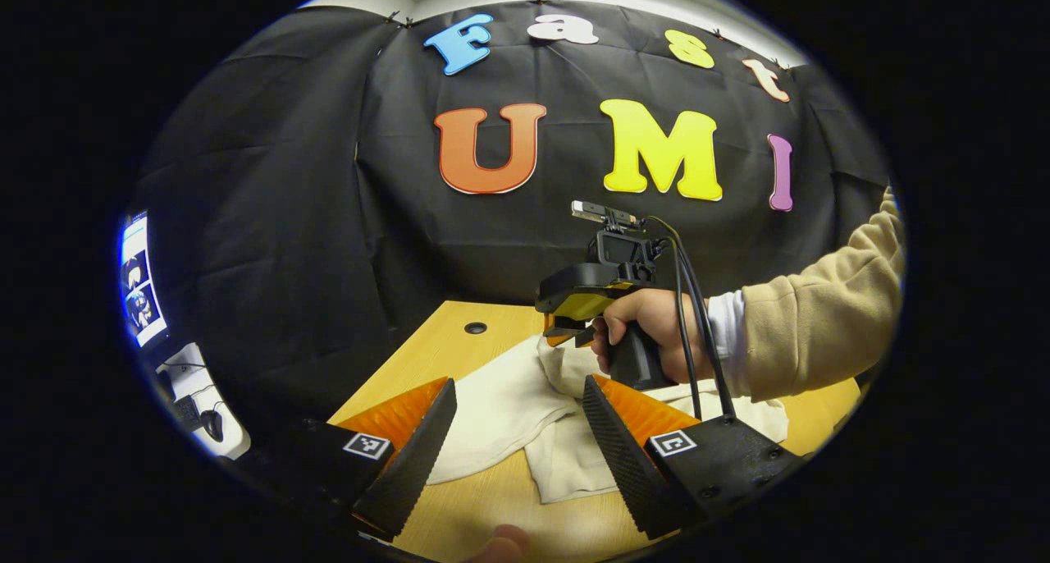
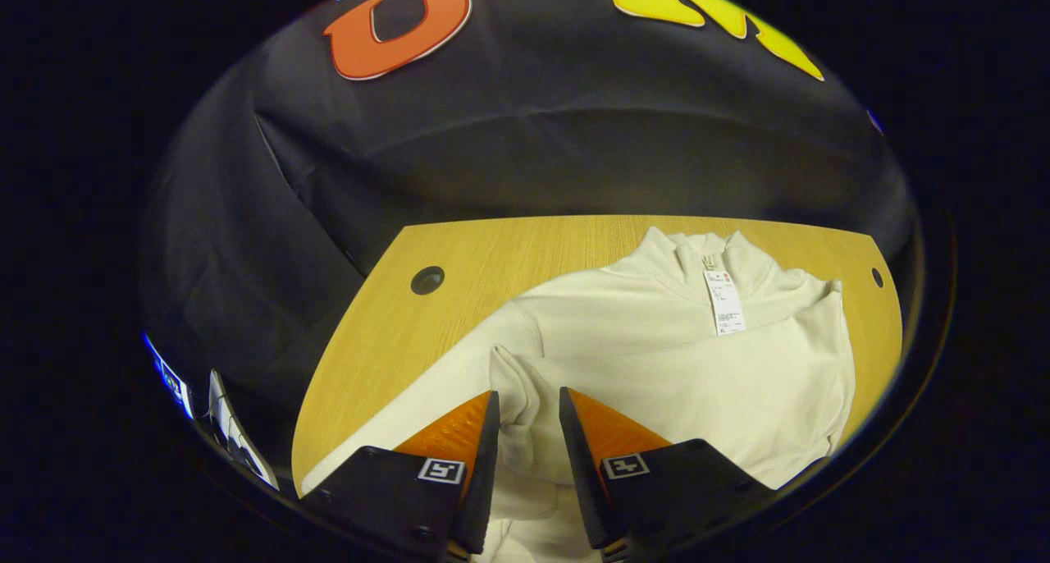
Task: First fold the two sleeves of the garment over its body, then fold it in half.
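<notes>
A cream long-sleeved garment [image 2: 656, 341] lies flat on the wooden table [image 2: 492, 251], collar and white label [image 2: 723, 300] at the far side. In the right gripper view, my right gripper [image 2: 528, 395] is shut on a raised fold of its sleeve [image 2: 513, 374], over the body's left part. In the left gripper view, that right gripper [image 1: 566, 333] hangs just above the bunched cloth [image 1: 500, 407], held by a hand [image 1: 648, 325] in a beige sleeve. My left gripper [image 1: 519, 382] stands open above the cloth's near edge, nothing between its fingers.
The table [image 1: 443, 341] has a round cable hole [image 1: 475, 327] near its far left corner and another hole [image 2: 878, 277] at the far right. A lit screen [image 1: 135, 276] and white gear [image 1: 197, 391] stand off the table's left. Black cloth walls surround the booth.
</notes>
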